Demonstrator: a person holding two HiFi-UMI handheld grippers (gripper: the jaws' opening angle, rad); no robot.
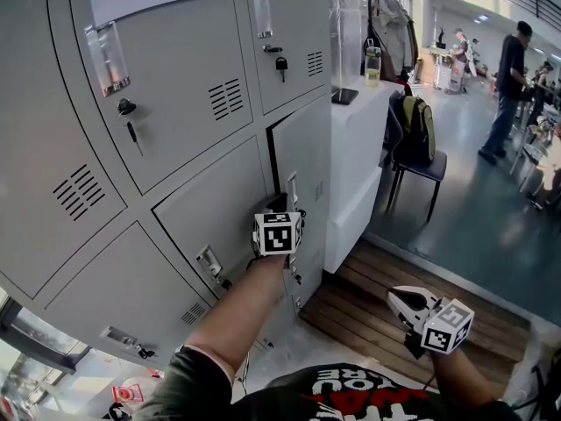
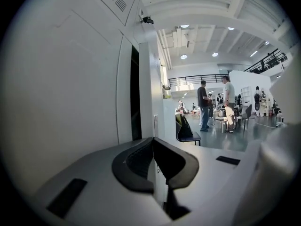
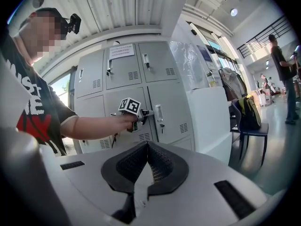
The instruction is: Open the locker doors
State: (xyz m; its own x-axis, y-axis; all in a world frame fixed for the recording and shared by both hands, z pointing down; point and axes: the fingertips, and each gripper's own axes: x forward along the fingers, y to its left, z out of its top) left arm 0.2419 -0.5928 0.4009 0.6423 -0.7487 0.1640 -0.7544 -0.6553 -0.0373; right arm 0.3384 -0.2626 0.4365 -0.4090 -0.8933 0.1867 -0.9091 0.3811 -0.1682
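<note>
Glossy grey floor, wooden slat platform at the lockers' base, 1 black chair standing beyond the lockers.

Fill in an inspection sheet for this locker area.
Surface: wooden platform at the lockers' foot, nothing seen on it.
Job's things: grey lockers; one door ajar, others in view shut, keys in some locks.
Clutter: bottle on the white cabinet; backpack on a chair.
Grippers: left hand-held gripper shut, at the ajar door's edge; right hand-held gripper shut, empty, held low.
Cables: nothing seen.
Surroundings: people standing in the hall beyond.
</note>
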